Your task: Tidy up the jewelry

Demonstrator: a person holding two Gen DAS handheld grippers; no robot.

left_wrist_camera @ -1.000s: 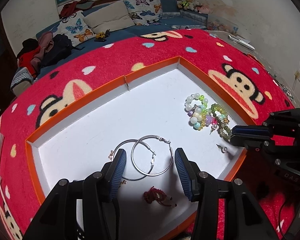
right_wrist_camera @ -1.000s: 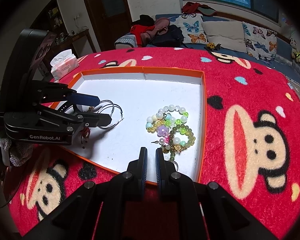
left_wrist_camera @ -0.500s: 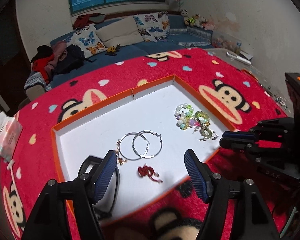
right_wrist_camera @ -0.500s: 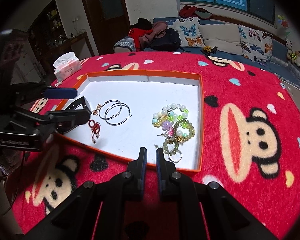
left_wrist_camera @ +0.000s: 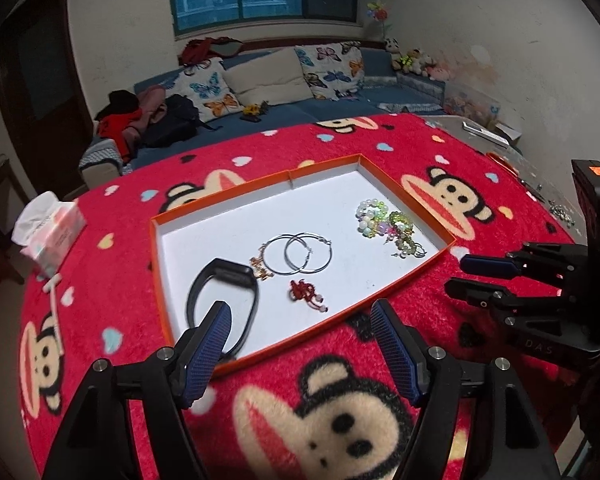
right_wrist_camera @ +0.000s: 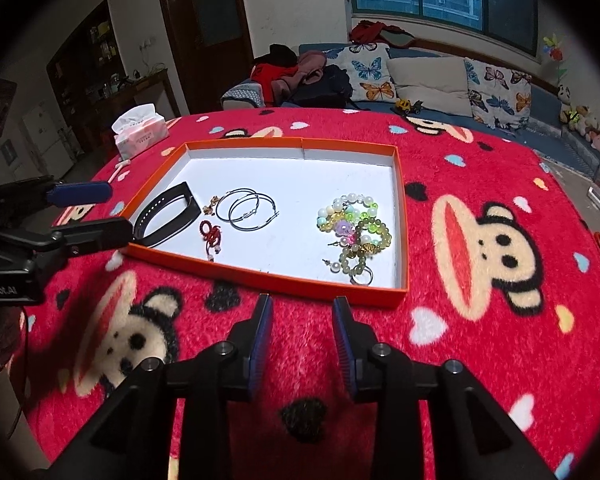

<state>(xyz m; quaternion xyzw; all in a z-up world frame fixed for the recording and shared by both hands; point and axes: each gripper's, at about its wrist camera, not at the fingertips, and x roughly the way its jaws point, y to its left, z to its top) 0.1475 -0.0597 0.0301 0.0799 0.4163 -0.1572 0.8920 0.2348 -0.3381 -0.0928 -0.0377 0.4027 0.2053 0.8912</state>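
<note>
Jewelry lies in an orange tray on a counter covered by a red monkey-print blanket.

A blue sofa with three butterfly cushions runs behind the counter, and one tissue pack sits near the tray's far left corner. Inside the white-floored tray lie one black band at the left end, two overlapping silver hoop earrings, a tangled heap of beaded bracelets at the right end, one red knotted charm and one small gold charm touching a hoop. The left tongs are wide open and empty over the tray's near edge, partly hiding the band. The right tongs are partly open, empty, above the blanket.
</note>
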